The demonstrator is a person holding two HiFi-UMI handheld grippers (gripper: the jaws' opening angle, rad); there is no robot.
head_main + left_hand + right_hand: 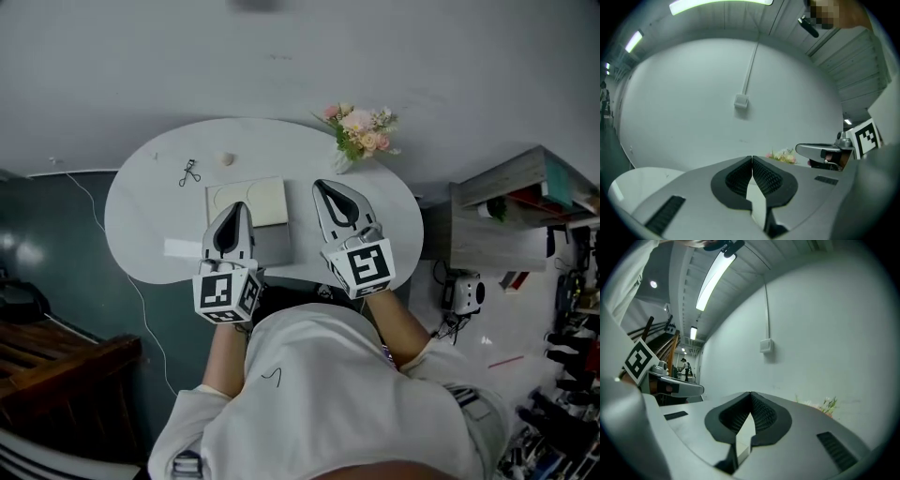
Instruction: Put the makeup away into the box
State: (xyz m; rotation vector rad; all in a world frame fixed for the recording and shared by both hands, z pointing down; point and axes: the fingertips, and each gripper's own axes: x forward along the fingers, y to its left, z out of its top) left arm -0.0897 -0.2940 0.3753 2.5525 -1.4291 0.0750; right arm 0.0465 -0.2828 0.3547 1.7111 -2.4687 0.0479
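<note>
Both claws are pressed together with nothing in them: your left gripper point(238, 209) and right gripper point(322, 187) hang above the near edge of the white oval table point(141, 216), pointing nearly level at the wall.

The makeup is still out. From the table's middle, the thin metal eyelash curler point(189, 172) lies at 10 o'clock and the small beige round piece point(226, 159) at 11 o'clock, both well apart from the flat cream square box point(247, 201) at the centre.

The curler lies flat, so jaws closing from too steep an angle could skid it toward the table's far edge. The round piece looks light and could squirt out of a hard pinch. Watch the small vase of pink flowers point(359, 131) at 1 o'clock, since a wide sweep of your right gripper could tip it.

No makeup is visible in the box, and you cannot tell from here whether it is open. The vase holds only flowers.
</note>
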